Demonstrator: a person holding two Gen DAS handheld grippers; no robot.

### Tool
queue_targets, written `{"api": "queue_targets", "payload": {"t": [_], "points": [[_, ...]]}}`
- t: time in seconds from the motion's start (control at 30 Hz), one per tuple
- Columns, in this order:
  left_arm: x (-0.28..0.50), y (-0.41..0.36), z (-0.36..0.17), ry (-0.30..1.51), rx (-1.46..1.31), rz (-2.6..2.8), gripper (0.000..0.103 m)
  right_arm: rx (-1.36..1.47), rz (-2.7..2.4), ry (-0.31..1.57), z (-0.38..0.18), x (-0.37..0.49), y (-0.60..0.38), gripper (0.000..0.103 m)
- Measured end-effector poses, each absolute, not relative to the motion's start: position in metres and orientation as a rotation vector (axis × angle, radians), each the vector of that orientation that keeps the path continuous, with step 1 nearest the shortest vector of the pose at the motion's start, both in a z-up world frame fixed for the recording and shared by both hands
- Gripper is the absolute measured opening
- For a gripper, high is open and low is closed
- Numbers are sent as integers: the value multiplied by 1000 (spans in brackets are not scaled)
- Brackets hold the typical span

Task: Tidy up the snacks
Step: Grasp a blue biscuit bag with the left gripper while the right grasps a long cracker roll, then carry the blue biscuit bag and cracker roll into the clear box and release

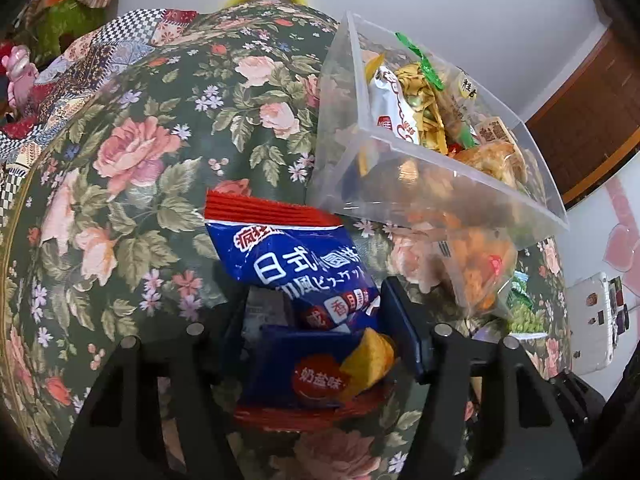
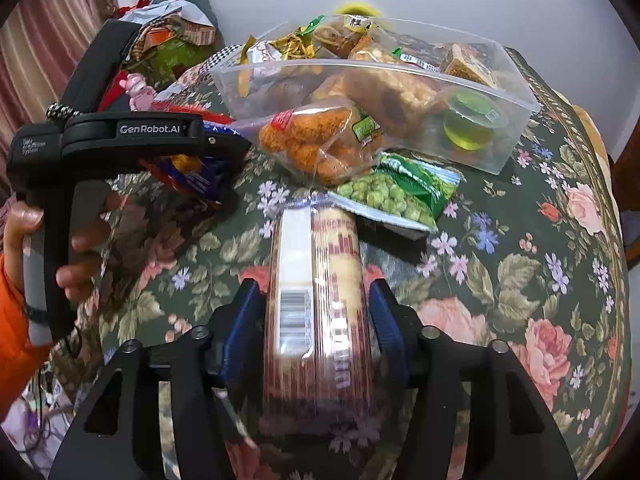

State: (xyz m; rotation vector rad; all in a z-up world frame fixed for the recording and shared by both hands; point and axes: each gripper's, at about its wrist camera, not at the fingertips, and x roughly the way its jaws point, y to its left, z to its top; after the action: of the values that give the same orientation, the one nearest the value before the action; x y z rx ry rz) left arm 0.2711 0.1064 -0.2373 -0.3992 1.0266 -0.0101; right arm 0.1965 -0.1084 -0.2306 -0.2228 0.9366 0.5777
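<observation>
a blue biscuit packet (image 1: 316,280) with red sealed ends is seen between the pads of the left gripper (image 1: 320,332), its long axis running away from the tool toward the clear plastic bin (image 1: 440,184). whether the pads actually press on it cannot be told; the packet looks crumpled there. a long cracker sleeve (image 2: 316,308) lies on the floral tablecloth (image 2: 520,280) between the fingers of the right gripper (image 2: 316,312), lengthwise along the tool's line, and a firm clamp cannot be confirmed either. the bin, already heaped with snacks, is placed ahead of both tools, up and to the right of the left one, which appears the nearer. a bag of fried puffs (image 2: 320,140) leans against the bin's front wall, with a green pea packet (image 2: 396,192) just beside it, between the sleeve and the bin.
</observation>
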Motion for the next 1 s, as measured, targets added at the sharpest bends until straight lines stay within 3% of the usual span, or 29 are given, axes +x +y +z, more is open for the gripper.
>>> {"api": "queue_targets", "payload": {"t": [0.13, 0.23, 0.5, 1.0], "points": [[257, 111, -234, 1023, -401, -5, 56, -264, 573, 914, -234, 186, -114, 55], [247, 112, -230, 1016, -394, 6, 55, -288, 556, 893, -235, 182, -116, 43], [214, 108, -199, 955, -326, 21, 51, -203, 585, 906, -221, 183, -121, 42], [210, 93, -116, 771, -293, -38, 51, -126, 570, 715, -154, 195, -125, 42]]}}
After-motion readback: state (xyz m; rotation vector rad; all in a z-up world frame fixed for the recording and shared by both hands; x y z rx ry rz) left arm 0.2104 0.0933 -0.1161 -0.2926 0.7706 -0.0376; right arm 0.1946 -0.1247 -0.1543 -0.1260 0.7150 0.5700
